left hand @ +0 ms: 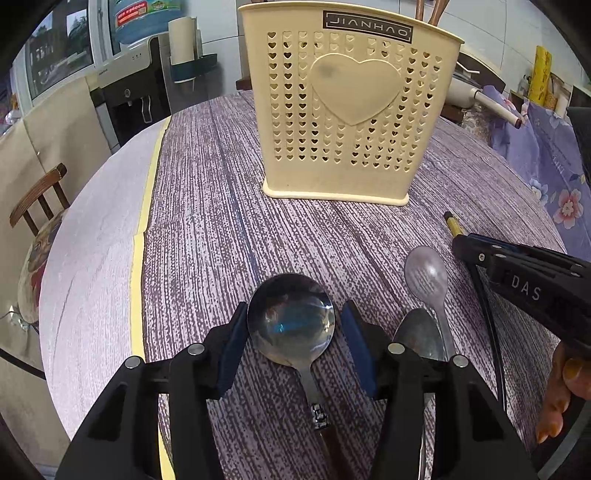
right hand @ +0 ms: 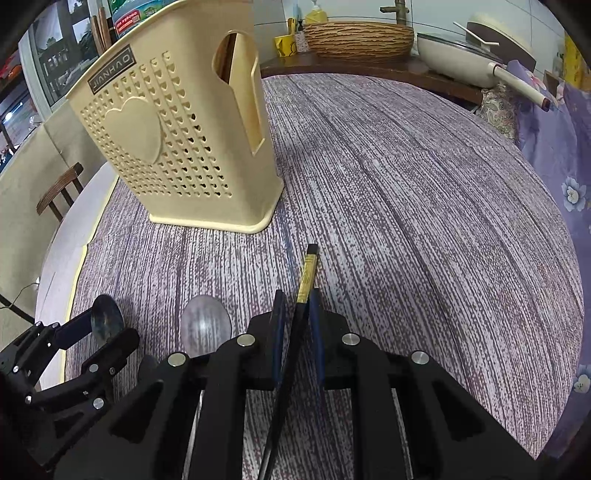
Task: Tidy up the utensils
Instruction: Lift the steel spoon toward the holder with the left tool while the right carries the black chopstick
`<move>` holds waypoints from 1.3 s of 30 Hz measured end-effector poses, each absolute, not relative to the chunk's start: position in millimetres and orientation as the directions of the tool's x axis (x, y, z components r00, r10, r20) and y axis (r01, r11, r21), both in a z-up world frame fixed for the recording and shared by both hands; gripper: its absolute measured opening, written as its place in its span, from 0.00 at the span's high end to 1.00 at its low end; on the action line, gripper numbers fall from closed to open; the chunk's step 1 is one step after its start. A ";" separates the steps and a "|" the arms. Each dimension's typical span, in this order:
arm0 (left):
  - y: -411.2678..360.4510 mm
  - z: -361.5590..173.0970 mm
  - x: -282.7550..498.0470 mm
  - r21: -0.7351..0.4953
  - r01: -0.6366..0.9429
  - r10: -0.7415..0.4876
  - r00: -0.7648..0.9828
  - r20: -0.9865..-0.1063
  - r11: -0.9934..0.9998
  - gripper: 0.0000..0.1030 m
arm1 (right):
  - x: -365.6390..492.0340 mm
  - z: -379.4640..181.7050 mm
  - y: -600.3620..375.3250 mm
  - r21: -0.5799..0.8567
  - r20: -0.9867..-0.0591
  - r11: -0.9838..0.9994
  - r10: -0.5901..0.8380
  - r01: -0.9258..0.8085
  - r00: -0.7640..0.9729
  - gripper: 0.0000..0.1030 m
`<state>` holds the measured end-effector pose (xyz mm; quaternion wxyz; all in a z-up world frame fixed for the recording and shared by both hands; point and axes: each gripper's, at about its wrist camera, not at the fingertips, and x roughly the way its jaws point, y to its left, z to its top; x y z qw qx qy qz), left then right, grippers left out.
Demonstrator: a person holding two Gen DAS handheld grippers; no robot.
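Left wrist view shows my left gripper (left hand: 293,332) spread around the bowl of a large round spoon (left hand: 291,318), pads either side and not pressing on it; its brown handle runs back under me toward the near edge of the table (left hand: 207,206). I judge I straddle it so a squeeze can take it by the bowl. Just to its right lie two more spoons: a dark one (left hand: 419,334) half hidden by my finger and a paler, slimmer one (left hand: 426,275). Beside those, my right gripper (right hand: 297,321) is closed on a pair of black chopsticks (right hand: 306,275) with a gold band, tips pointing ahead, likely so they can be lifted and dropped in end first. Its casing reads "DAS". Farther on, mid-table, stands the cream utensil holder (left hand: 351,110), pierced with small hearts around one big raised heart, labelled "JIANHAO"; brown sticks already rise from its top. Behind it a water bottle (left hand: 147,18) bears a red label too blurred to read.
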<state>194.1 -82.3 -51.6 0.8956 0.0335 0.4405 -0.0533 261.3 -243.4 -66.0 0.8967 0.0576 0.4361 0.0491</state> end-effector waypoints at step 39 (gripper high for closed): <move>-55.5 25.1 194.9 -0.127 0.198 -0.235 0.781 -0.578 0.972 0.55 | 210.6 28.6 -269.8 0.300 -0.483 0.942 0.285 -0.150 0.828 0.92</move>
